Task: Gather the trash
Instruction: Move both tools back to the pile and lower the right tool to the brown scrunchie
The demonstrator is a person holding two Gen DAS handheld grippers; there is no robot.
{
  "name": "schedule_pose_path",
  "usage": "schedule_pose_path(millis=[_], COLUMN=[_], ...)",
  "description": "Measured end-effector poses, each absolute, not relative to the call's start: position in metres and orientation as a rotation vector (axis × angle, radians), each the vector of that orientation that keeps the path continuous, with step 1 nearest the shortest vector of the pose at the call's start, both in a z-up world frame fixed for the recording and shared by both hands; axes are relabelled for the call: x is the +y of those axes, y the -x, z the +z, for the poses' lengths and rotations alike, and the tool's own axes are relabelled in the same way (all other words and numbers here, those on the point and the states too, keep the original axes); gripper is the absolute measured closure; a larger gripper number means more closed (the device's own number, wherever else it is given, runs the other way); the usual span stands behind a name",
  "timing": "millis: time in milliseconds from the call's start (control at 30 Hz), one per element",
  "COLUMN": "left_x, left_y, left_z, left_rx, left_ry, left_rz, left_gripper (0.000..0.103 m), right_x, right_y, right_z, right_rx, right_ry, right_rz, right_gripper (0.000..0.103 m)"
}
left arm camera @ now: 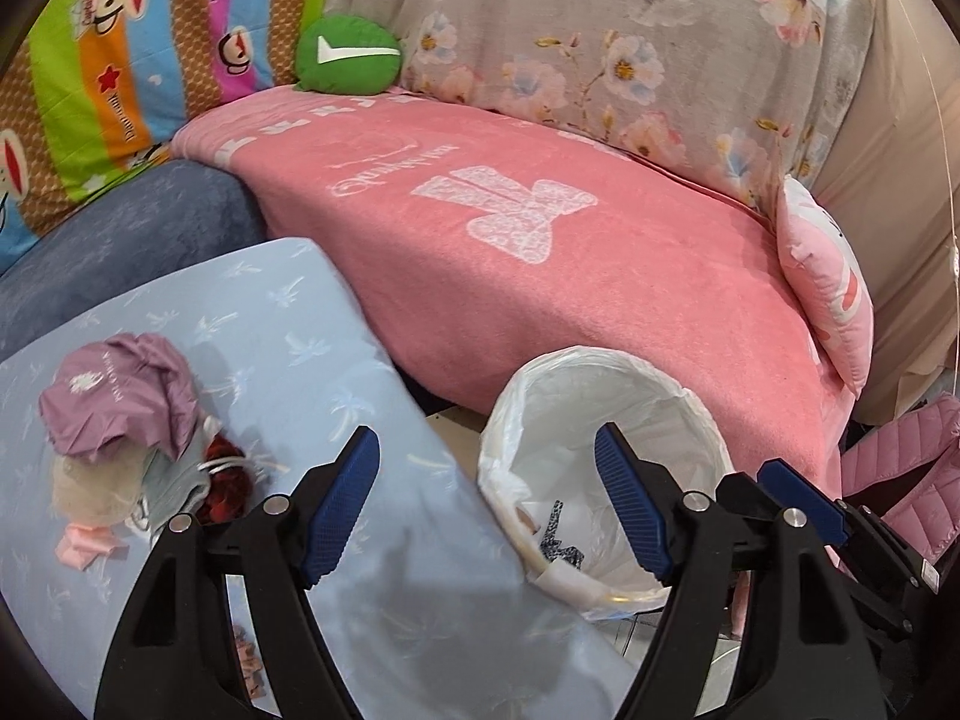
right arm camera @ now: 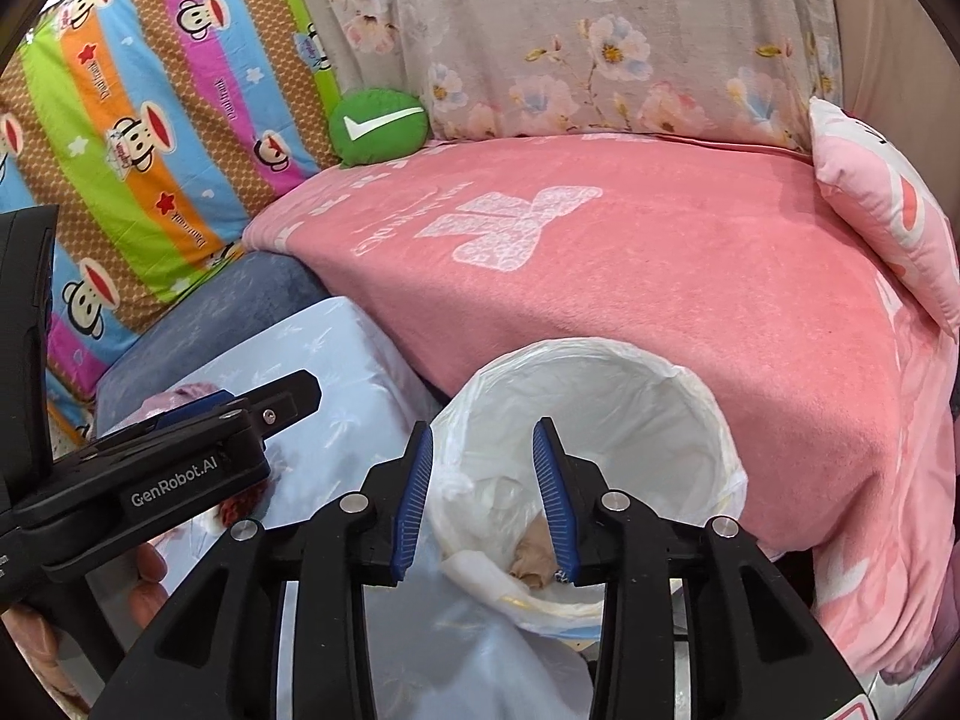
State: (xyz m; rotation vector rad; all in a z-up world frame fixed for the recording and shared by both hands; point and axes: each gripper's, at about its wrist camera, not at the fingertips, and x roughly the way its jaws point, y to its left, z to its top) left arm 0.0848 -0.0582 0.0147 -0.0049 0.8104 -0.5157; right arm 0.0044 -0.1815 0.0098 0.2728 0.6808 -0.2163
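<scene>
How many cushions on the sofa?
2. Green round cushion at the back, left of the floral cover; pink cushion at the right end of the pink blanket. Others may be hidden under covers.

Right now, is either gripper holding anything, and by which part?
Nothing held. The left gripper and right gripper are both open and empty, over the lined bin.

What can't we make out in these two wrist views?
- Bin contents: right wrist view, the right gripper fingers and liner folds cover most; only a tan scrap shows.
- Pile under the purple cloth: left wrist view, items overlap and cannot be told apart.
- Small brown bits: left wrist view, behind the left gripper, too small.
- Pink padded item: cut off by the left wrist view's right edge.
</scene>
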Motion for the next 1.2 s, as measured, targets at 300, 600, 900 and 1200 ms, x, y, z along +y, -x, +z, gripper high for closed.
schedule_pose_path(millis=[300,600,900,1200], left_x=[-0.008,0.054,0.128,0.178], left_y=[-0.081,-0.081,-0.084,-0.090], left_z=[0.002,-0.014,-0.039,-0.064], left_rx=[0.828,0.844,0.889,0.932], left_ry=[0.040,0.060,0.115,0.136], left_rz=[-0.425,-0.303,-0.147,-0.053], left_gripper=[0.028,0.027,0.023,0.020], right_x=[-0.138,-0.084,-0.020,0.028], right_y=[-0.004,-0.011,-0.021,-0.036], right_z=[0.005,-0.013,-0.050,-0.095], right_rx=[0.715,0.778,0.868,0.975], right_ry=[-0.237,-0.179,-0.121,-0.088], right_rz=[-0.145,-0.052,0.052,0.139], right_gripper=[0.064,0.063,0.061,0.061])
